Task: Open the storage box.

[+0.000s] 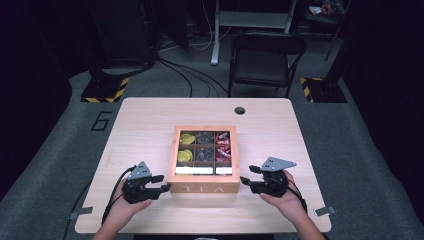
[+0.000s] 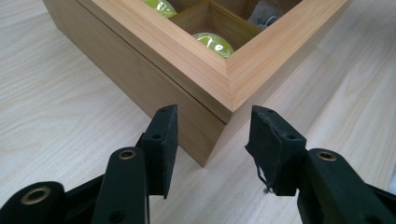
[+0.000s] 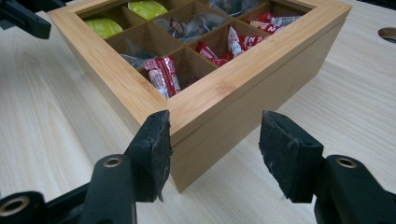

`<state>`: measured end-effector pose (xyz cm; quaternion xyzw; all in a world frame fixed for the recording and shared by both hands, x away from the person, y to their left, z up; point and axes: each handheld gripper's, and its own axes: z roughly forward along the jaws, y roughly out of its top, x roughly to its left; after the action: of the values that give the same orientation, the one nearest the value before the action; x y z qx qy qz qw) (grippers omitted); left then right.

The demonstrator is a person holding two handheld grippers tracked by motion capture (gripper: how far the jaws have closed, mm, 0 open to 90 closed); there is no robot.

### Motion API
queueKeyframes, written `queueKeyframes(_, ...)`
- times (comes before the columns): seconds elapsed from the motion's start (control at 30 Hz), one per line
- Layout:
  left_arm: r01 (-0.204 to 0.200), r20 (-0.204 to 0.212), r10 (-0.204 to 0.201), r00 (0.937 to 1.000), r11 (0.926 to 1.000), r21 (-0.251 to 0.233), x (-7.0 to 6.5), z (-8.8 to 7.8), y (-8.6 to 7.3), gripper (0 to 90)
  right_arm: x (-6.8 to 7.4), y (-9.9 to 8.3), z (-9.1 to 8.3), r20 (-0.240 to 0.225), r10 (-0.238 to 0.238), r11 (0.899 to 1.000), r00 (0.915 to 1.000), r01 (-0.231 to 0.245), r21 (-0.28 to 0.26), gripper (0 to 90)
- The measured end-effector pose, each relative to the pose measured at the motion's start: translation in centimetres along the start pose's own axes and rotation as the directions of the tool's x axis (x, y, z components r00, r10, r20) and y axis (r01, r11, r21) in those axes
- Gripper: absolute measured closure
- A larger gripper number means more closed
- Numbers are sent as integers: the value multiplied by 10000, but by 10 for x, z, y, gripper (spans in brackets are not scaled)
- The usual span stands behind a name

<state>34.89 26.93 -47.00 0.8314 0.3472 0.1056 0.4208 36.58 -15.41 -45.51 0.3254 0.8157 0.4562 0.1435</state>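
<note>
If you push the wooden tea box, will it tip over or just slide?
The tea box looks low, wide and flat-bottomed, so it would probably slide rather than tip. The smooth table likely lets it glide. Its stiff wooden walls shouldn't bend, though it may feel fairly heavy.

**Readable marks: one word, one numeral**

The wooden box (image 1: 202, 187) carries the word "TEA" in pale capitals on its front wall, facing the person, as the high view shows. On the grey floor (image 1: 75, 117) left of the table, a large dark "6" is marked. The red packets (image 3: 163, 74) inside the box bear white print too small to read.
</note>
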Motion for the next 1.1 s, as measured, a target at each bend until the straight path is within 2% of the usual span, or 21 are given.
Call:
queueKeyframes(0.1,-151,3,151,9999,9998,133,0,1,0,534,0,0,-1,-91,-81,10000,9999,80,-45,429)
queueKeyframes(0.13,-119,-43,119,9999,9999,66,-1,2,0,536,0,-1,-1,-49,50,10000,10000,-50,-49,429)
queueKeyframes(0.23,-99,-58,100,9999,9999,65,-2,4,0,545,0,-2,-1,-37,-26,10000,10000,26,-86,429)
queueKeyframes(0.27,-143,-76,143,9999,9999,23,-2,5,0,547,0,-3,-2,7,84,10000,10000,-84,-34,429)
queueKeyframes(0.33,-125,5,125,9999,9999,113,-2,5,1,555,0,-4,-1,44,-42,10000,10000,42,0,422)
queueKeyframes(0.43,-173,-98,174,9998,9998,25,-3,7,1,573,-1,-6,-1,43,-179,9997,9998,178,169,421)
queueKeyframes(0.57,-108,-25,109,9999,9999,123,-2,7,2,576,-1,-9,1,72,-128,9995,9999,126,295,431)
queueKeyframes(0.6,-105,-29,105,9999,9999,125,-2,7,2,576,-2,-10,2,10,-262,9992,9997,262,310,435)
queueKeyframes(0.63,-109,-118,109,9999,9999,-10,-3,8,2,576,-2,-10,3,5,-186,9991,9998,185,372,436)
queueKeyframes(0.7,33,-61,-33,10000,10000,77,-3,7,2,577,-2,-12,4,-45,-250,9986,9997,252,463,439)
queueKeyframes(0.83,-100,-19,100,9999,9997,210,-2,6,3,577,-1,-13,6,-116,-365,9975,9993,371,595,440)
queueKeyframes(0.87,-106,-13,107,9999,9998,196,-2,6,3,577,-1,-13,6,-132,-228,9979,9997,236,611,441)
queueKeyframes(1.0,-207,-203,210,9996,9997,144,-4,6,4,579,-1,-14,6,-232,-219,9976,9995,233,648,448)
queueKeyframes(1.1,-288,-149,290,9995,9995,139,-4,5,5,581,-1,-15,5,-410,-388,9966,9984,416,704,454)
